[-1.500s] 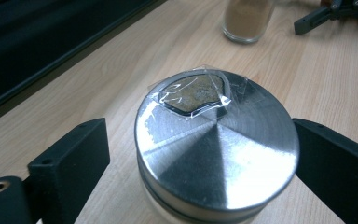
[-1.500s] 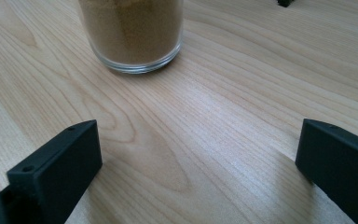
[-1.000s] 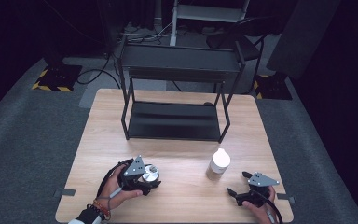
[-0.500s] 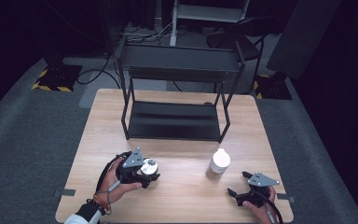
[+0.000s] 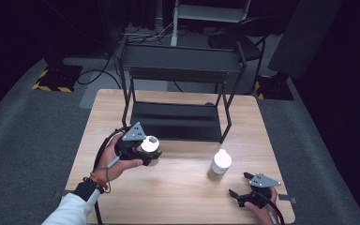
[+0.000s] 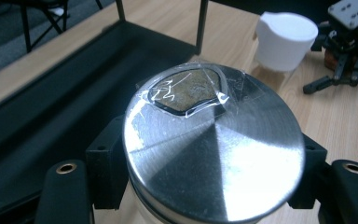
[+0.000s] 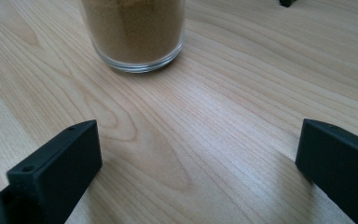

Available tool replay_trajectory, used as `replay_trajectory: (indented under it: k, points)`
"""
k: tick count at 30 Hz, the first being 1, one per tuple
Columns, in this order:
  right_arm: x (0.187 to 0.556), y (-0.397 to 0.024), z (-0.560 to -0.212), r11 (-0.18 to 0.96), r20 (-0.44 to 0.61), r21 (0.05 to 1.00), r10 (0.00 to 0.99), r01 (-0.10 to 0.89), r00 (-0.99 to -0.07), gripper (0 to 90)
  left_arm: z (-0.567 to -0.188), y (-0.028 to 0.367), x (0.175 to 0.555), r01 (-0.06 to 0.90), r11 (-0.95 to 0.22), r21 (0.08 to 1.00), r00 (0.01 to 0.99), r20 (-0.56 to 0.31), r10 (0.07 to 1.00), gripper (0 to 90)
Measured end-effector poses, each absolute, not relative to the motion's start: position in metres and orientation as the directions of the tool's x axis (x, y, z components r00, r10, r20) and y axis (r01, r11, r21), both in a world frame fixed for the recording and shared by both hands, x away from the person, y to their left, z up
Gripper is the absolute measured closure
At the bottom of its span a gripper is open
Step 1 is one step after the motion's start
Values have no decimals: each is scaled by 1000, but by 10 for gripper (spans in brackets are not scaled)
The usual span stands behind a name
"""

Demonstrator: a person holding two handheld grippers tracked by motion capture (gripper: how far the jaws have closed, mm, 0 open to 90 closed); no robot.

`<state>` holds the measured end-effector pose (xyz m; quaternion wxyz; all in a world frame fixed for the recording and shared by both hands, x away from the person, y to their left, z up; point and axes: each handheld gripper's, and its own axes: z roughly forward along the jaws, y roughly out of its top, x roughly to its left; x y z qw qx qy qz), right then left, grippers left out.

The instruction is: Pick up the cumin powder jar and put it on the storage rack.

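Note:
A glass jar with a shiny metal lid (image 5: 149, 143) (image 6: 214, 149) is held in my left gripper (image 5: 146, 152) (image 6: 207, 170), whose jaws are shut on its sides. Clear tape covers a dark opening in the lid. The jar hangs just in front of the black rack's lower tray (image 5: 173, 122) (image 6: 51, 79). A second jar with a white cap (image 5: 221, 164) (image 6: 284, 39) (image 7: 133, 32), filled with brown powder, stands on the table to the right. My right gripper (image 5: 238, 183) (image 7: 198, 154) rests open near the front right edge, a short way from that jar, with nothing between its jaws.
A black two-level metal rack (image 5: 178, 70) stands on the far half of the wooden table (image 5: 178, 201). Dark floor, cables and a stand lie beyond it. The person's left hand (image 5: 108, 166) holds the left gripper.
My left gripper has carried the metal-lidded jar away from the person, toward the rack's lower tray. The right gripper and the white-capped jar have not moved.

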<state>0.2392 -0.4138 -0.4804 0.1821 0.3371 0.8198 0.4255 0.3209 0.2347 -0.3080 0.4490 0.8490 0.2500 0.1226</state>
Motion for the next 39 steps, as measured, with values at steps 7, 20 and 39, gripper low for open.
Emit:
replay_trajectory:
  k: [7, 20, 39]
  points:
    - [239, -414, -480, 410, -11, 820, 708, 398, -706, 0, -269, 233, 336, 290, -460, 839, 840, 7, 543, 310]
    - [239, -414, -480, 410, -11, 821, 708, 398, -706, 0, -210, 225, 369, 239, -433, 869, 849, 29, 527, 310]
    - [240, -414, -480, 411, -11, 821, 705, 397, -709, 0, -147, 219, 417, 216, -420, 881, 856, 36, 516, 310]
